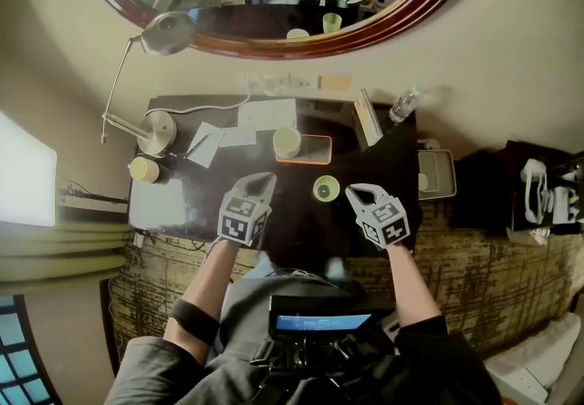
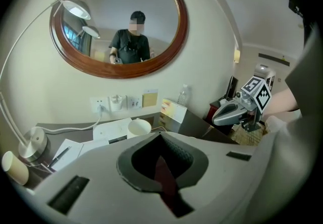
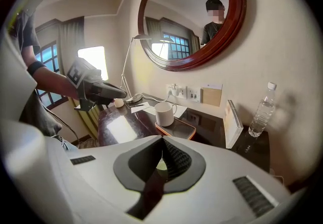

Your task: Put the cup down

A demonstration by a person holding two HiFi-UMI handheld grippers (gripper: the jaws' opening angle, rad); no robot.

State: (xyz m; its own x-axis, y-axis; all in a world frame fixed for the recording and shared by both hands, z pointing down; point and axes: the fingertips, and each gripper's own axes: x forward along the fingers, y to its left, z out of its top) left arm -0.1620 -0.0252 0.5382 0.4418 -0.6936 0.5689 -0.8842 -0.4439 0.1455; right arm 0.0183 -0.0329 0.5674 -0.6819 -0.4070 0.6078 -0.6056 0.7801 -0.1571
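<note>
At the left end of the dark glossy counter (image 1: pixel 301 212) a silver desk lamp (image 1: pixel 155 131) stands beside a small pale-yellow paper cup (image 1: pixel 143 170), with white paper sheets (image 1: pixel 208 143) lying just right of them. My left forearm, bare with a dark wristband (image 1: pixel 193 319), stretches over the counter's near edge. My left claw (image 1: pixel 261 181) tips downward at the surface, its jaws pressed together with nothing between them. Beyond it a white ceramic mug (image 1: pixel 286 140) sits on a flat orange-rimmed tray (image 1: pixel 313 150).

The small yellow-green cup (image 1: pixel 326 188) stands upright on the counter between my two claws, near both and touched by neither.

My right forearm comes out of a dark sleeve (image 1: pixel 429 339), angled slightly inward. My right claw (image 1: pixel 356 194) also slopes down toward the counter, jaws closed and empty, its tip just right of the green cup. Farther right, near the wall, stand a white upright card (image 1: pixel 368 117) and a clear plastic water bottle (image 1: pixel 402 106). An oval mirror in a red-brown wooden frame (image 1: pixel 274 43) hangs on the wall above the counter.
</note>
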